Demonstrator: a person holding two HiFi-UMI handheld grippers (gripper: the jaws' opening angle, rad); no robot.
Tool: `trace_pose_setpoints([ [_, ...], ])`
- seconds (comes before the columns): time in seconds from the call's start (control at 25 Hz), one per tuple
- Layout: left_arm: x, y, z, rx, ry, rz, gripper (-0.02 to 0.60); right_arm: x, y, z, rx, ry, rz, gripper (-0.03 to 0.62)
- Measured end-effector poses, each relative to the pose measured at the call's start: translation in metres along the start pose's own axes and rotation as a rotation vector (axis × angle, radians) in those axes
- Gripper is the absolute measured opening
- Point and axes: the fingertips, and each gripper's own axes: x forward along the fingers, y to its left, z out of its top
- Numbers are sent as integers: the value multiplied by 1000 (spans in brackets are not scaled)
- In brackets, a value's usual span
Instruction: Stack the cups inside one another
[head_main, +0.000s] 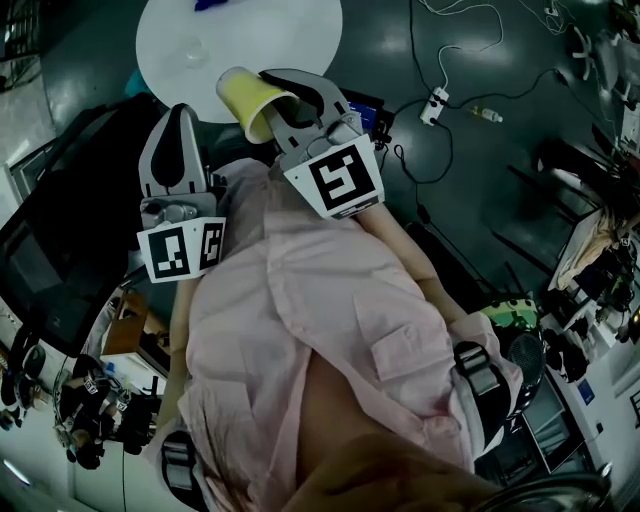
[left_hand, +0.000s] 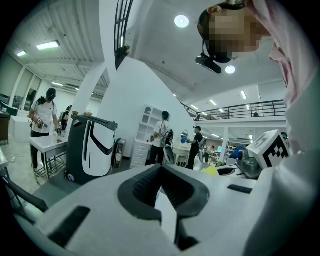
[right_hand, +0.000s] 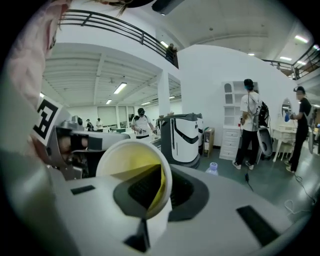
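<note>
My right claw (head_main: 283, 92) pinches the yellow cup (head_main: 250, 100) by its wall, one jaw inside the mouth and one outside. The cup sticks out tilted beyond the tips, in the air by the near edge of the round white tabletop (head_main: 300, 30). My left claw (head_main: 182, 118) is beside it, pressed together on nothing. I judge this a carry toward a second cup, which I cannot make out. A firm pinch matters, since the thin wall may buckle or slip, and I should level the cup before nesting.
</note>
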Motion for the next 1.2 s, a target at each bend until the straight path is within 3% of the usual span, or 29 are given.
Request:
trace_pose_setpoints([
  [0.48, -12, 4, -2, -35, -44, 71, 15, -4, 3, -4, -47, 1, 30, 43],
  [1.2, -9, 4, 1, -42, -88, 103, 15, -2, -9, -9, -60, 7, 26, 43],
])
